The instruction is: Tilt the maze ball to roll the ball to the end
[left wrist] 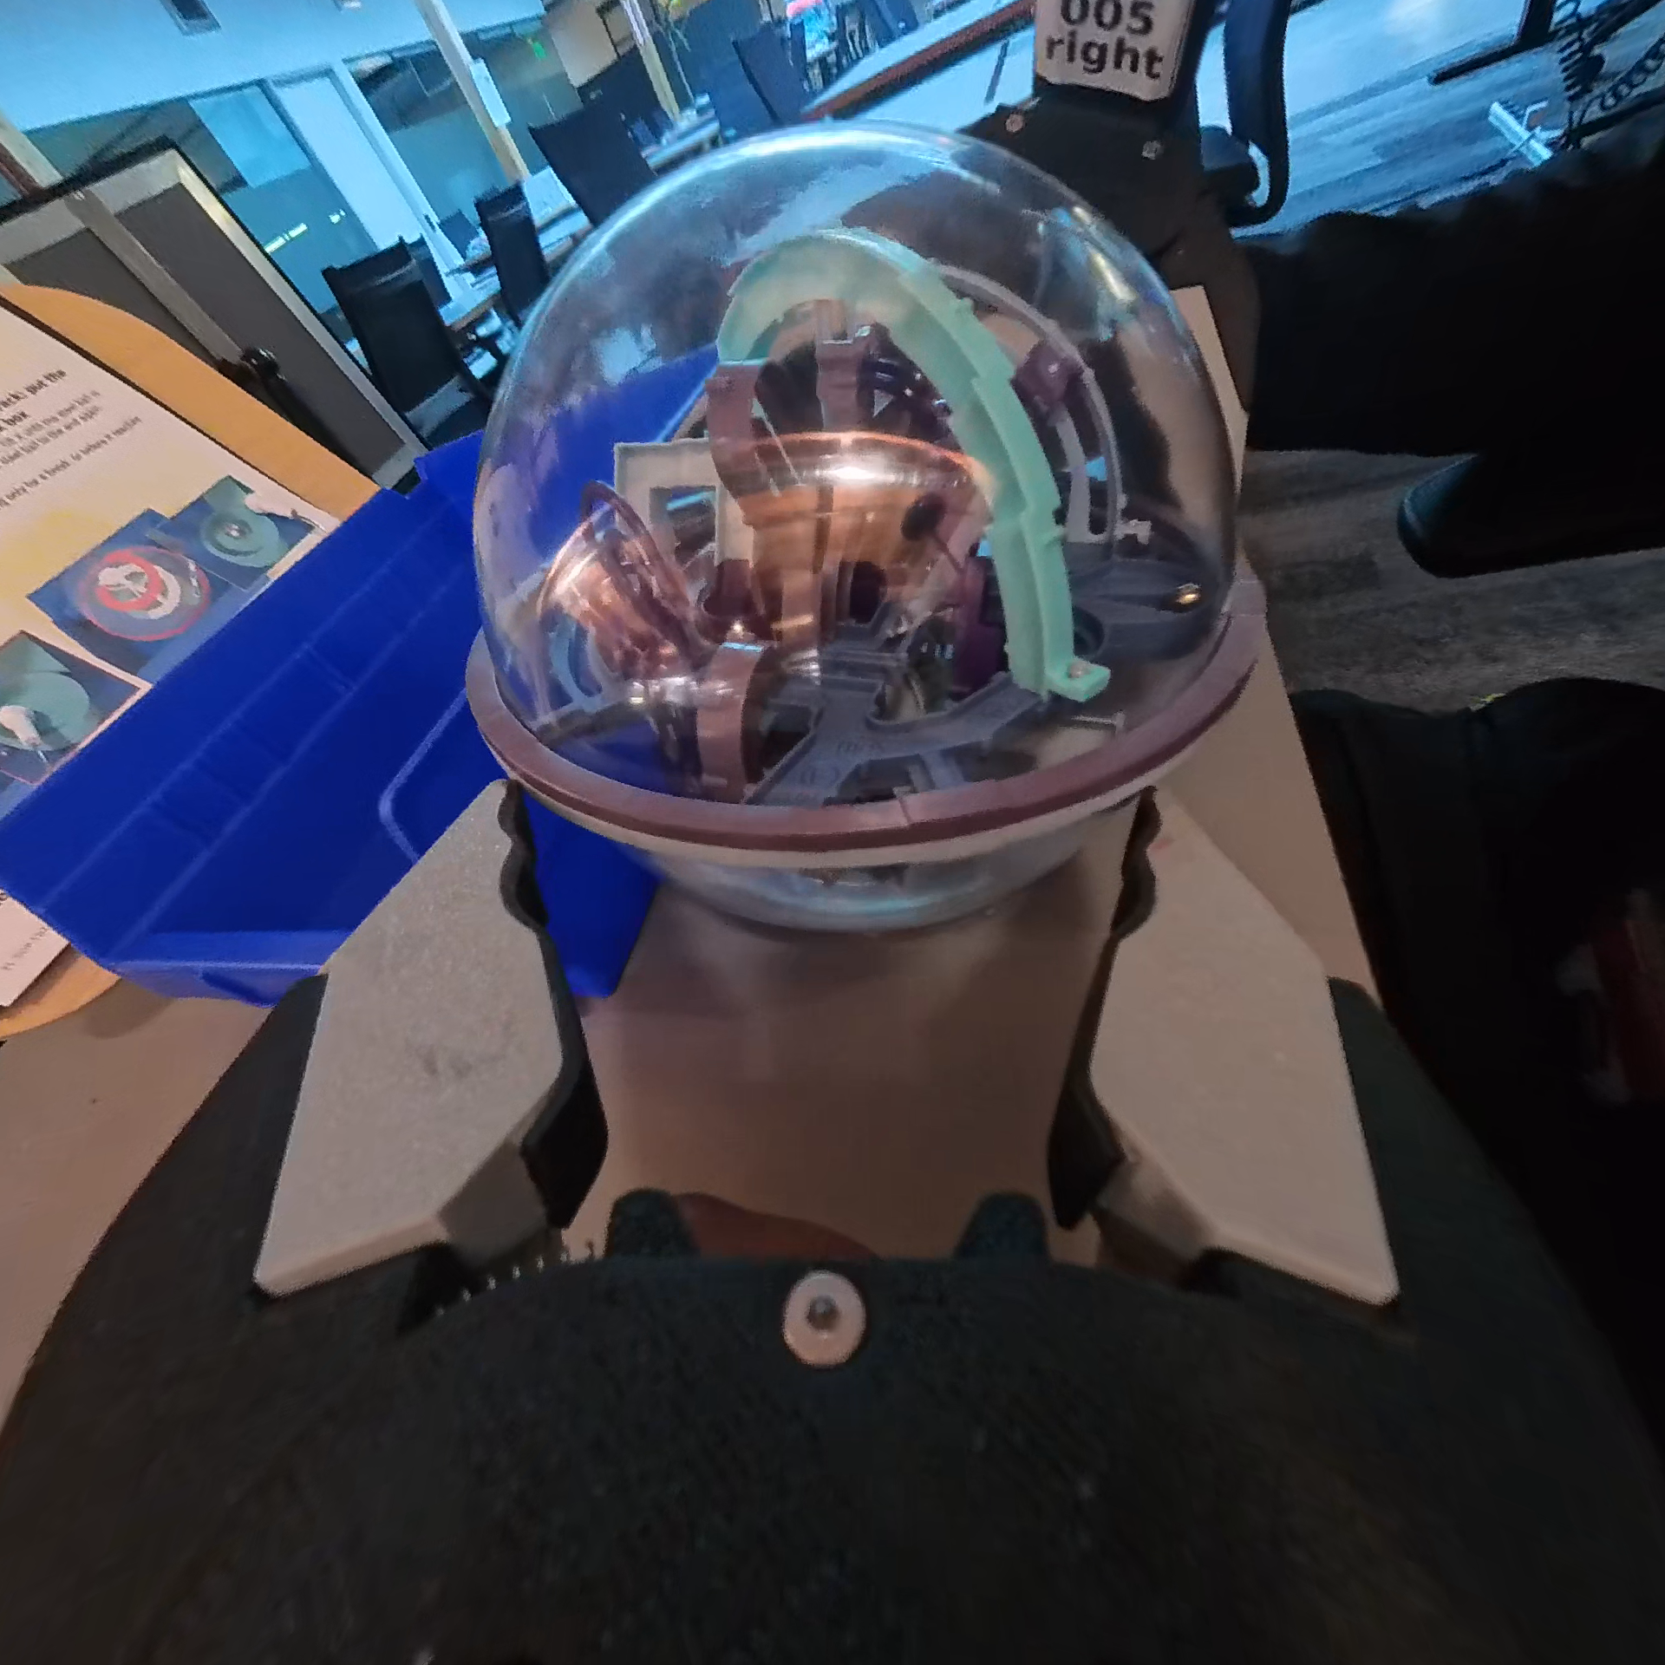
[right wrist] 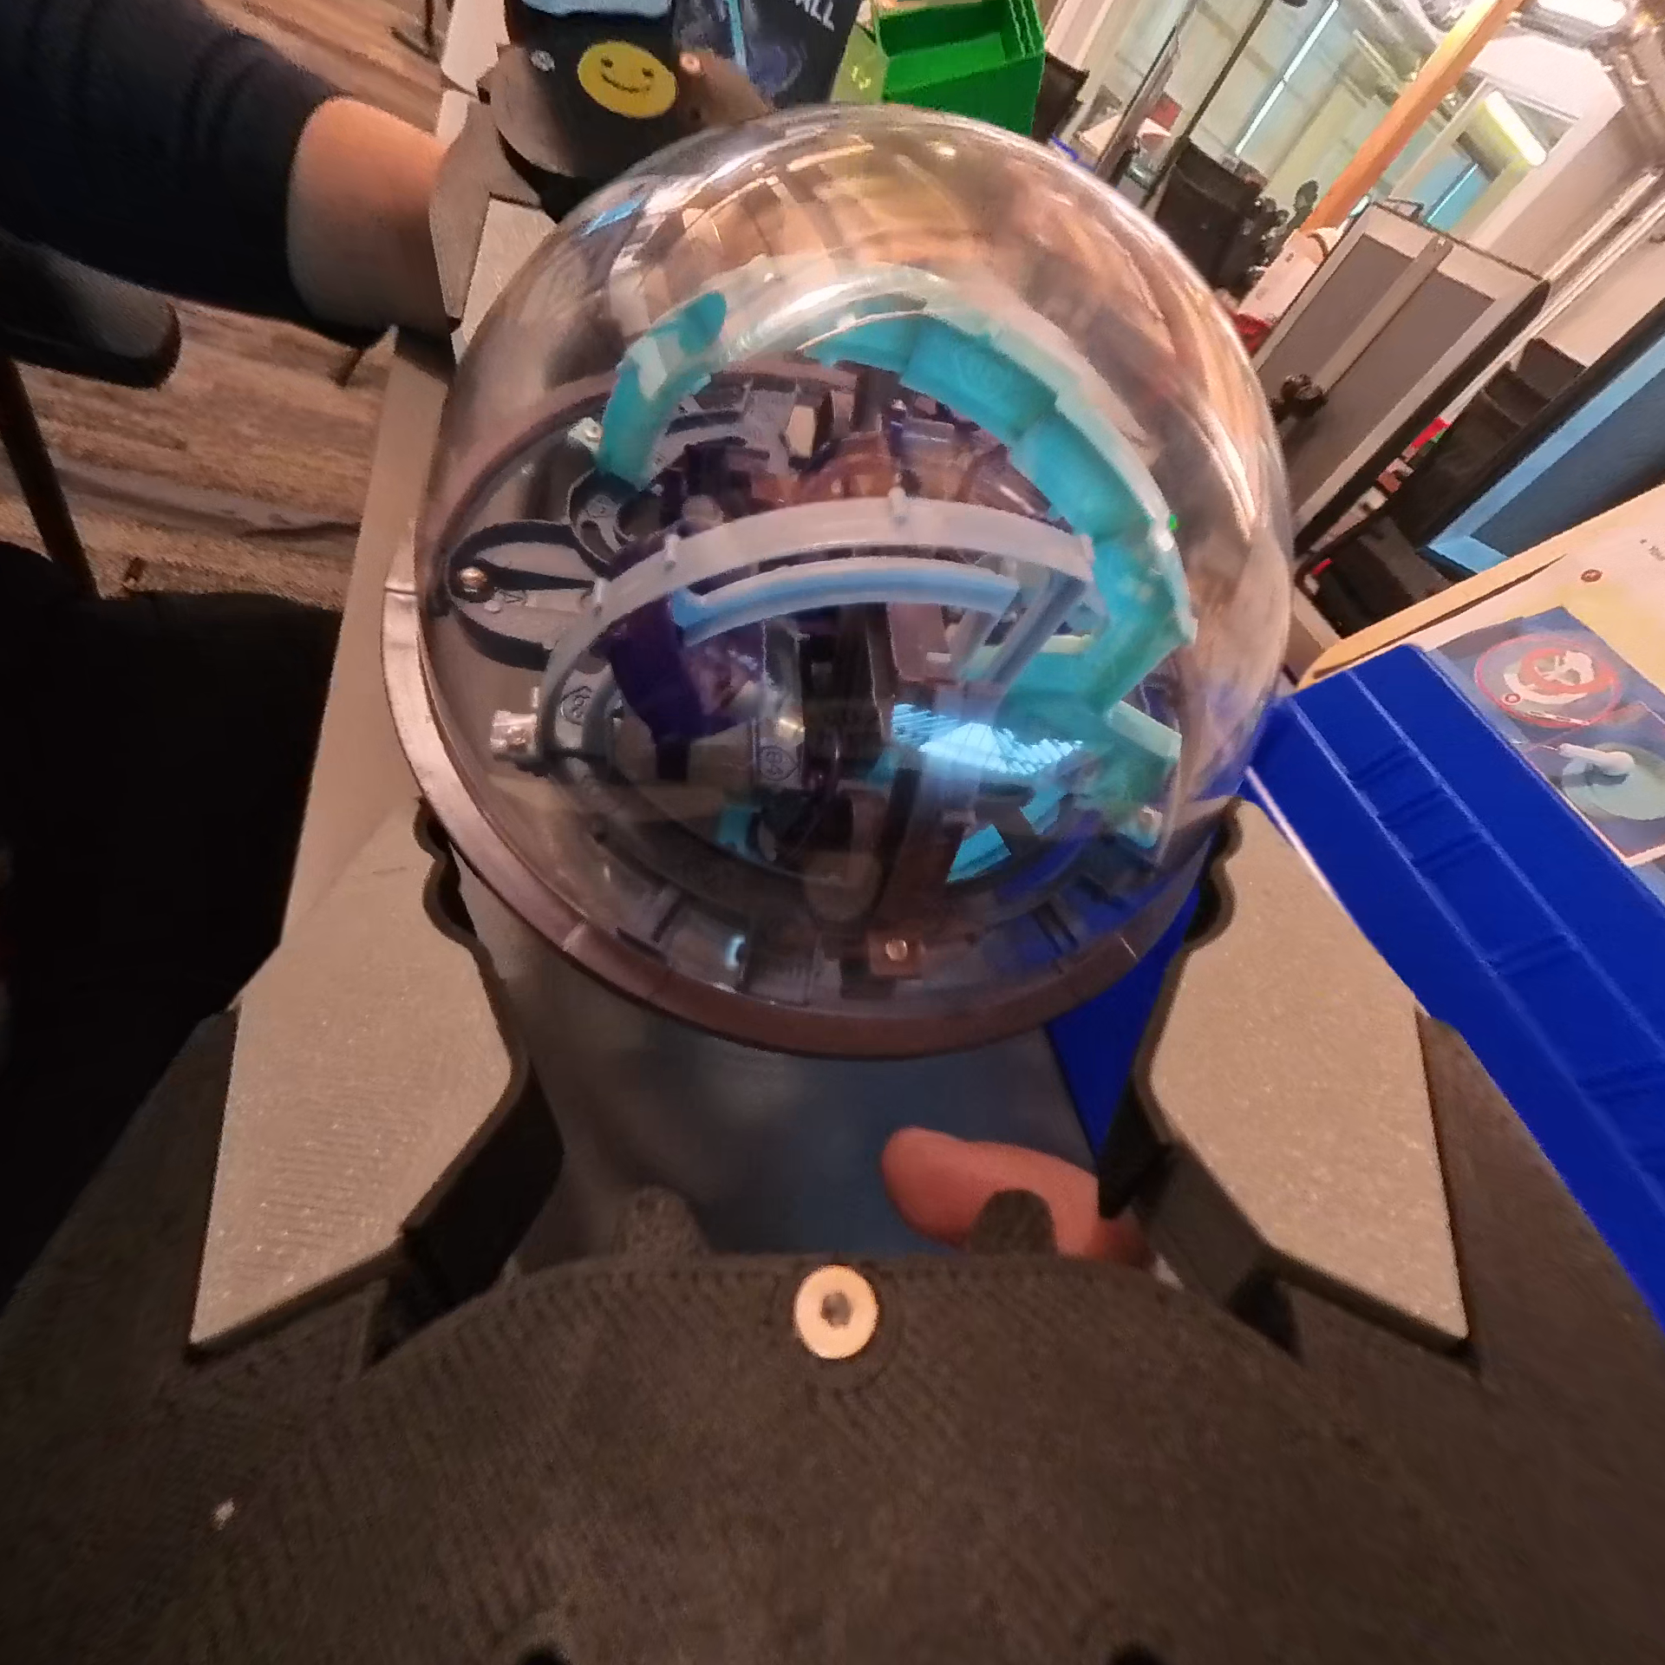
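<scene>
Two wrist cameras, each mounted behind its own jaws and looking forward along them, frame the same clear maze ball (left wrist: 856, 541) from very close range. The left wrist view faces it from one side, with the right gripper's body (left wrist: 1095, 117) beyond the sphere. The right wrist view faces it from the opposite side, the maze ball (right wrist: 847, 577) filling mid-frame, the left gripper's body (right wrist: 595, 99) behind. Both views also share the blue bin (left wrist: 270, 766) (right wrist: 1478, 901) beside it.

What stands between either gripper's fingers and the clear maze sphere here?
Nothing visible: the clear plastic maze sphere sits between the left gripper fingers and between the right gripper fingers. Actual contact is not plain.
</scene>
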The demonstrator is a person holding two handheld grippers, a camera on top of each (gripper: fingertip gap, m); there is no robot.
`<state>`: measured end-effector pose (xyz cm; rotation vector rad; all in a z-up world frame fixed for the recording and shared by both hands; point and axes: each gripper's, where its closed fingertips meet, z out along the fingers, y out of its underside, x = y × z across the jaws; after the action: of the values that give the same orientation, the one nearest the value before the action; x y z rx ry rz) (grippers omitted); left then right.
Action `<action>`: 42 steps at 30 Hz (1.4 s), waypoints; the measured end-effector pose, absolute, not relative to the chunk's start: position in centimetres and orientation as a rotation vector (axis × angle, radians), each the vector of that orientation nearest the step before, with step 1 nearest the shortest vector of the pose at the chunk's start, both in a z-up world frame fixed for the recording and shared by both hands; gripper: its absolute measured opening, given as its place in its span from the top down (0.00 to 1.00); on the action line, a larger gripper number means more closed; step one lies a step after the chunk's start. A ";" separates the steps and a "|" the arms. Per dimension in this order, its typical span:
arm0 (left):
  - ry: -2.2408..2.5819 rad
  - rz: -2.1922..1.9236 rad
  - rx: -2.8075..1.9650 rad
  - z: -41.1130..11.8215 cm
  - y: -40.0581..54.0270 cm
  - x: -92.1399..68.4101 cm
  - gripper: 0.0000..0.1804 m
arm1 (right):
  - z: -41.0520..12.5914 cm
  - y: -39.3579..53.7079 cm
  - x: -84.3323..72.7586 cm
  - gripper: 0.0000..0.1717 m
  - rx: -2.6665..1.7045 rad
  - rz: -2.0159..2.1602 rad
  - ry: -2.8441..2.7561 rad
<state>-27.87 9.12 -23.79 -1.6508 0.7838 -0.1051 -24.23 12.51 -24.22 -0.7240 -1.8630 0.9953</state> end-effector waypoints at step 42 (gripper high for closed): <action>0.526 -0.249 -1.605 -14.4 19.8 -35.6 0.26 | -11.5 21.6 -32.9 0.09 -0.650 1.249 -1.834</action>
<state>-35.64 19.78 -14.43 -1.6048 0.5259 -0.2491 -32.88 21.62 -11.54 -0.6504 -1.8337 1.2493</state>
